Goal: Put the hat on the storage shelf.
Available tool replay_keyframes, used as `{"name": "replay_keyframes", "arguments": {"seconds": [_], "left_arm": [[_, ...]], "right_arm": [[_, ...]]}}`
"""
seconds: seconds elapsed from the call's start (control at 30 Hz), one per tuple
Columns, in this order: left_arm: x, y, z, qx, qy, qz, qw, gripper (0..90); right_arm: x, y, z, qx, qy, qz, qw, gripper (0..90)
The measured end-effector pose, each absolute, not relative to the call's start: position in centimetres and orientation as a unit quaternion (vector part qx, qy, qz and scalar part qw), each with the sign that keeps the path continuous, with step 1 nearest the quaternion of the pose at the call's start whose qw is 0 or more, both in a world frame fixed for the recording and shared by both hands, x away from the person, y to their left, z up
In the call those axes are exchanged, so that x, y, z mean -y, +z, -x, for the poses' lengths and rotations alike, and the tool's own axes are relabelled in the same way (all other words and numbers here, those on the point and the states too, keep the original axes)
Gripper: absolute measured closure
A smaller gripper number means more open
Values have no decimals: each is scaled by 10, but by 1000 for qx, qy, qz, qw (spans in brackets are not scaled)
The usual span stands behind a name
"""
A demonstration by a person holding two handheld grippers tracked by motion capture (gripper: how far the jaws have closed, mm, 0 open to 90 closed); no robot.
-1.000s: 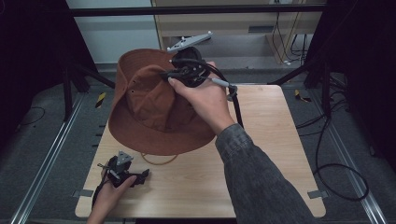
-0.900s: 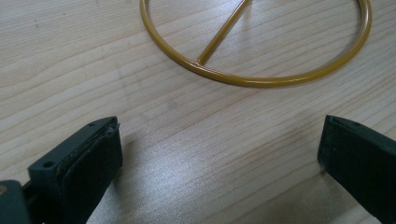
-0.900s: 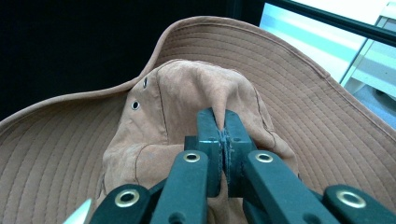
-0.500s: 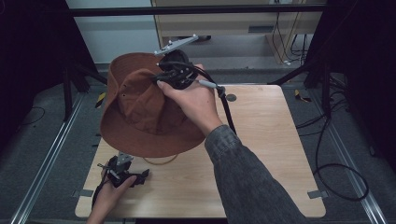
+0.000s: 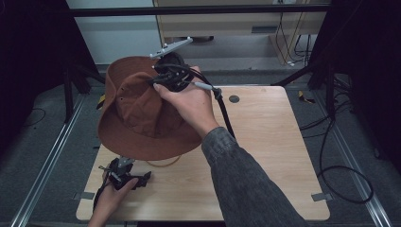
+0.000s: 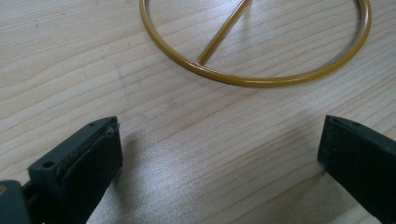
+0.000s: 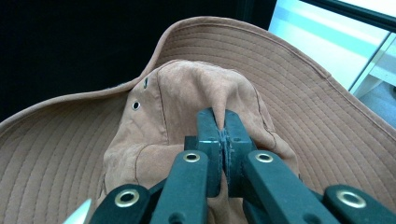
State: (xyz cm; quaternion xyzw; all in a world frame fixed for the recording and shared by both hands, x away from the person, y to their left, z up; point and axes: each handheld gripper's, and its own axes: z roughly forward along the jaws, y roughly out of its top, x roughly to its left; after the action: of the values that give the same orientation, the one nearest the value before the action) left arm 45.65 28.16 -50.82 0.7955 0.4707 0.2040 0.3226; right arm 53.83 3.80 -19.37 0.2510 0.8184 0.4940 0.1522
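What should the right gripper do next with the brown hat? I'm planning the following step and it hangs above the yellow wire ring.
Probably lower the brown suede brimmed hat toward the yellow wire ring stand on the wooden table. The right gripper has its jaws shut on a fold of the crown, holding the hat tilted above the ring, while the left gripper rests open nearby.

Recording lab, test bench setup.
I work over a bare wooden table (image 5: 265, 156) as landmark: metal floor rails (image 5: 47, 165) run along both its sides, loose black cables (image 5: 340, 161) coil on grey carpet to its right, dark frame posts (image 5: 326, 80) and a pale cabinet (image 5: 227, 23) stand behind it.
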Motion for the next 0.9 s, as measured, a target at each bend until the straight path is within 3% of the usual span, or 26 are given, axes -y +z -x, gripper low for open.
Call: {"name": "replay_keyframes", "arguments": {"seconds": [0.9], "left_arm": [[-282,-508,-457,-469,204,-797,321,0]], "right_arm": [[-55,-205,-541,-823,492,-247,140,886]]}}
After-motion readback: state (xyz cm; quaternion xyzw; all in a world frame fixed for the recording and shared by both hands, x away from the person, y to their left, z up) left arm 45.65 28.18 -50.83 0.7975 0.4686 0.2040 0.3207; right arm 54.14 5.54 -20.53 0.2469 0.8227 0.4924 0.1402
